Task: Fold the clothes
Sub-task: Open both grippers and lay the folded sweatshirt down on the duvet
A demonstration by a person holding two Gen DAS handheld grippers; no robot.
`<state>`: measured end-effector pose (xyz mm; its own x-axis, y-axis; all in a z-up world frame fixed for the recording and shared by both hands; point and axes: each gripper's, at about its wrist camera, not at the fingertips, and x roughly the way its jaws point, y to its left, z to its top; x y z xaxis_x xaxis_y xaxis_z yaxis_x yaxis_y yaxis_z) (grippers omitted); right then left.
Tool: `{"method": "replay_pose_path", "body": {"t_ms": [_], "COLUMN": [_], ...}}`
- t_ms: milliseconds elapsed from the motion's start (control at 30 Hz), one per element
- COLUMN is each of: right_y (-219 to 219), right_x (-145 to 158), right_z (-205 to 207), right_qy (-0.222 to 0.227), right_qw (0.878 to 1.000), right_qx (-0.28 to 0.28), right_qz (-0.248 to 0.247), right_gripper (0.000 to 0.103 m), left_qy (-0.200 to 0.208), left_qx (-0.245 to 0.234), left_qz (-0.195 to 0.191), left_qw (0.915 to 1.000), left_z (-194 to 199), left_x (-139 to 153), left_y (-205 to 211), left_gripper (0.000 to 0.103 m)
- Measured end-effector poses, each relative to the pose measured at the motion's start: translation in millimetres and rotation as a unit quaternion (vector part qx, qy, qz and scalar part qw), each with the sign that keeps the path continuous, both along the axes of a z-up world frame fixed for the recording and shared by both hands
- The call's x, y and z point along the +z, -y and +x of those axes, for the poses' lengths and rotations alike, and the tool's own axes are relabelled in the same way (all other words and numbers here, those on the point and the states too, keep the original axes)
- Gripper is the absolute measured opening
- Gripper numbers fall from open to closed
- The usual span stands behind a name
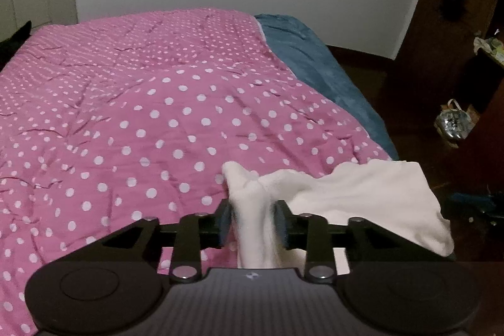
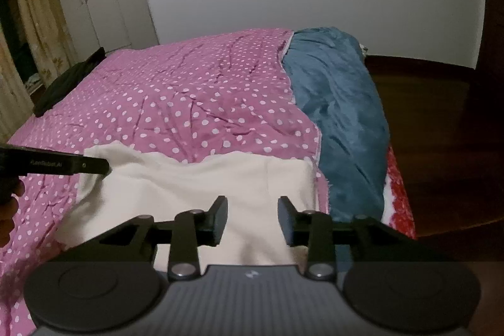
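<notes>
Cloth (image 2: 201, 188) spread on bed (image 2: 176, 103) near edge | left claw (image 1: 253, 221) pinching bunched corner, likely to lift for fold | right claw (image 2: 252, 218) spread, hovering over cloth, gripping nothing

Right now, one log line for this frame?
left hand-held gripper: shut on white garment | right hand-held gripper: open over it | pink quilt beneath

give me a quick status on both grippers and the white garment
Left gripper shut on white garment. Right gripper open above it. Garment on pink dotted quilt, bunched, unfolded. Nothing in the way.
</notes>
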<state>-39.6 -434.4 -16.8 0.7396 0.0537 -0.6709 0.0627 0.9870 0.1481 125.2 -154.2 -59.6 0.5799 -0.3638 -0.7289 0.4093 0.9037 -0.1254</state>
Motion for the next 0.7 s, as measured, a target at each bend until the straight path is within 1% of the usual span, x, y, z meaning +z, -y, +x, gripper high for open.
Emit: {"method": "replay_pose_path", "body": {"t_ms": [33, 67, 167, 200, 267, 367, 433, 533, 567, 600, 667, 700], "right_y": [-2, -4, -9, -11, -14, -19, -23, -27, -28, -29, -33, -35], "right_x": [0, 0, 1, 1, 2, 3, 3, 4, 4, 4, 4, 4], "right_z": [0, 0, -1, -2, -5, -8, -11, -15, -17, -19, -23, -25], "right_qy": [0.0, -0.001, -0.002, -0.002, -0.002, -0.002, -0.002, -0.001, -0.001, 0.0, 0.002, 0.002], "right_qw": [1.0, 1.0, 1.0, 1.0, 1.0, 1.0, 1.0, 1.0, 1.0, 1.0, 1.0, 1.0], "right_qx": [0.001, 0.003, 0.006, 0.007, 0.009, 0.011, 0.012, 0.012, 0.012, 0.011, 0.012, 0.011], "right_qz": [-0.001, -0.002, -0.004, -0.004, -0.004, -0.005, -0.006, -0.005, -0.004, -0.004, -0.003, -0.004], "right_gripper": [0.038, 0.043, 0.046, 0.047, 0.056, 0.058, 0.062, 0.066, 0.069, 0.07, 0.077, 0.078], "left_qy": [0.001, 0.004, 0.012, 0.014, 0.018, 0.022, 0.024, 0.025, 0.026, 0.027, 0.034, 0.038], "left_qx": [0.002, 0.002, 0.002, 0.001, 0.001, 0.0, 0.002, 0.0, 0.0, 0.0, -0.001, -0.003], "left_qz": [0.0, 0.001, 0.001, 0.002, 0.003, 0.005, 0.007, 0.006, 0.006, 0.006, 0.008, 0.009], "left_qw": [1.0, 1.0, 0.9999, 0.9999, 0.9998, 0.9997, 0.9997, 0.9997, 0.9997, 0.9996, 0.9994, 0.9992], "left_z": [-1, -3, -8, -10, -15, -22, -27, -34, -36, -39, -45, -48], "left_x": [1, 2, 7, 8, 11, 14, 16, 17, 18, 18, 19, 20], "left_y": [-1, -1, -3, -3, -4, -5, -7, -9, -10, -11, -13, -13], "left_gripper": [0.043, 0.045, 0.047, 0.05, 0.052, 0.059, 0.066, 0.069, 0.071, 0.076, 0.078, 0.08]}}
